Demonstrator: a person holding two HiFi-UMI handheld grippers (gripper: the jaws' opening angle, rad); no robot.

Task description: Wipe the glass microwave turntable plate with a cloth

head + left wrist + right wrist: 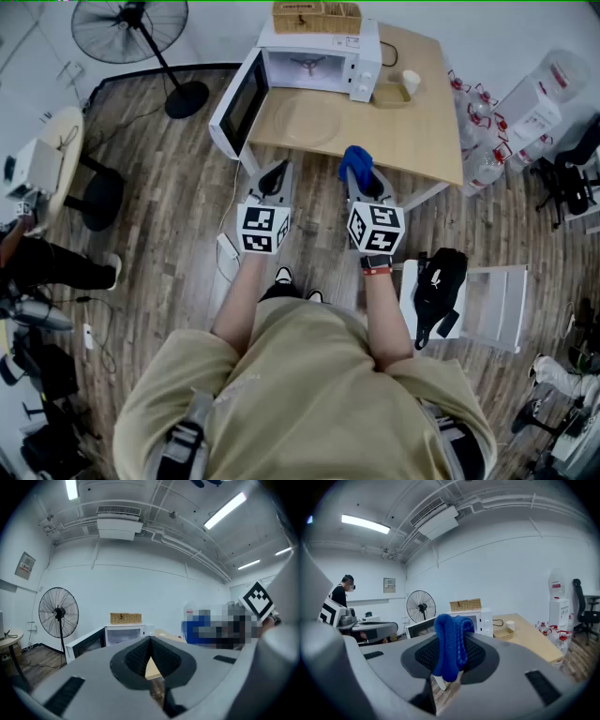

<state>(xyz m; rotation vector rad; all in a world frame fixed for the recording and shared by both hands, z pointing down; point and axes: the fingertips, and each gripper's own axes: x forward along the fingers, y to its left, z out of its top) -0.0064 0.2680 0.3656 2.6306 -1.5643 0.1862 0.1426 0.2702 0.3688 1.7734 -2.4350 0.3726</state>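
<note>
The clear glass turntable plate (305,122) lies flat on the wooden table (422,141), in front of the white microwave (319,61), whose door (239,103) hangs open to the left. My right gripper (361,176) hovers at the table's near edge, shut on a bunched blue cloth (354,161). In the right gripper view the cloth (451,641) stands up between the jaws. My left gripper (275,174) hangs beside it, just short of the table edge and the plate. Its jaws (150,645) are shut with nothing in them. Neither gripper view shows the plate.
A wicker basket (316,17) sits on top of the microwave. A shallow tray (389,94) and a paper cup (410,82) stand to its right. A floor fan (141,28) is at the back left. Water bottles (478,141) and a white chair with a black bag (441,291) stand at the right.
</note>
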